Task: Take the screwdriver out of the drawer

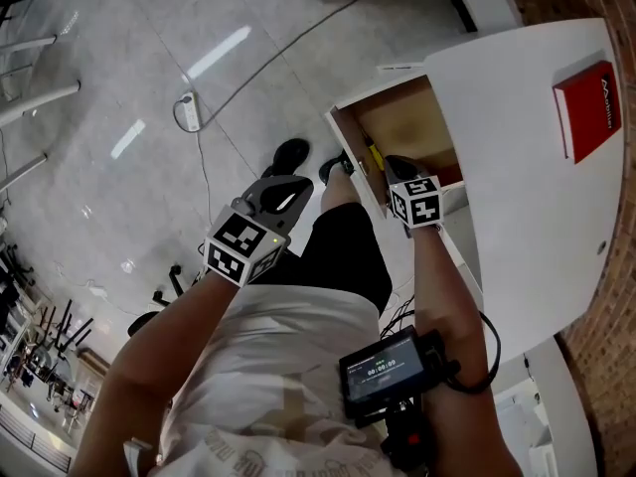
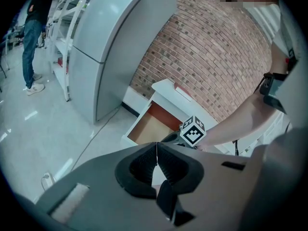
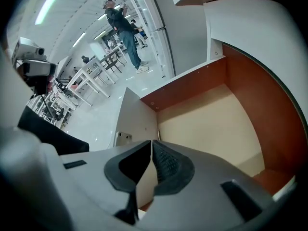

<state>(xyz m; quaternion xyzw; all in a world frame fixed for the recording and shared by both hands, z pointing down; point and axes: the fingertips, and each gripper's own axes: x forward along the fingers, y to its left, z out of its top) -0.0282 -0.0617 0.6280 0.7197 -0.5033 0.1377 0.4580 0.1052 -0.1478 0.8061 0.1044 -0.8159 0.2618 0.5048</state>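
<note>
An open drawer juts from a white bench. The right claw hangs over the drawer's front edge, its jaws pressed together on nothing. A thin yellow strip, probably the screwdriver, lies inside the drawer against its front wall, just beside that claw. The left claw hovers outside the drawer, over the floor, also pressed together and empty. The reach seems to be in hand. Next, the right claw must spread and settle around the handle. The drawer's walls crowd that corner; above the drawer there is open room.

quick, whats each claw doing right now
Left claw: closed, empty.
Right claw: closed, nothing visible between its jaws.
</note>
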